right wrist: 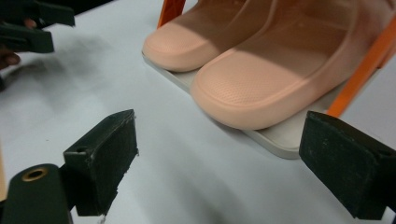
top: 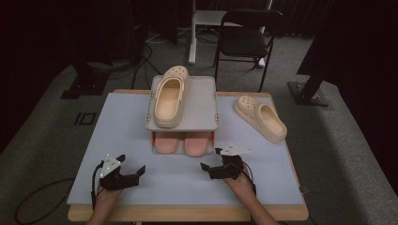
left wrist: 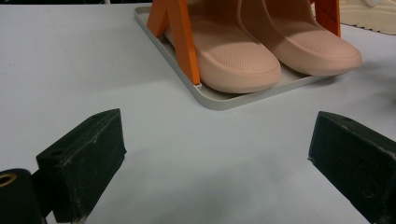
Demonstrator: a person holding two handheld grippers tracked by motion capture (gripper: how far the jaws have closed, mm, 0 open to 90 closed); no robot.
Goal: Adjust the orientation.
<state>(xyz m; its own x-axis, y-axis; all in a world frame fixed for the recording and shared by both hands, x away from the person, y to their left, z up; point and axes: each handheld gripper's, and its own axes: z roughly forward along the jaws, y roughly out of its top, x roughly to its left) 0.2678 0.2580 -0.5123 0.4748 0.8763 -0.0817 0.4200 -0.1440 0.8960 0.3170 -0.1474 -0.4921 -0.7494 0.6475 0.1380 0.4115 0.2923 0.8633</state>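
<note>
The left gripper (top: pixel 123 171) sits low over the counter (top: pixel 117 140) at roughly 7 o'clock in the high view. Its jaws stand wide apart with nothing between them; in the left gripper view (left wrist: pixel 215 154) bare counter surface lies between the two black pads.

The right gripper (top: pixel 218 164) sits at about 5 o'clock in the high view, just in front of the shoe rack (top: pixel 202 101). Its jaws are likewise spread wide and hold nothing (the right gripper view (right wrist: pixel 219 163) shows open counter between the pads).

The pair of pink slippers (top: pixel 182 143) rests side by side on the lower tray of the shoe rack, toes pointing toward the person, at the centre of the counter. In the right gripper view the pink slippers (right wrist: pixel 261 79) lie at 12 to 1 o'clock, near the jaws but apart from them. Orange struts (left wrist: pixel 180 37) carry the upper shelf.

One cream clog (top: pixel 170 96) lies on the upper shelf, toe toward 12 o'clock. A second cream clog (top: pixel 260 117) lies on the counter at 3 o'clock of the rack, well apart from both grippers.
</note>
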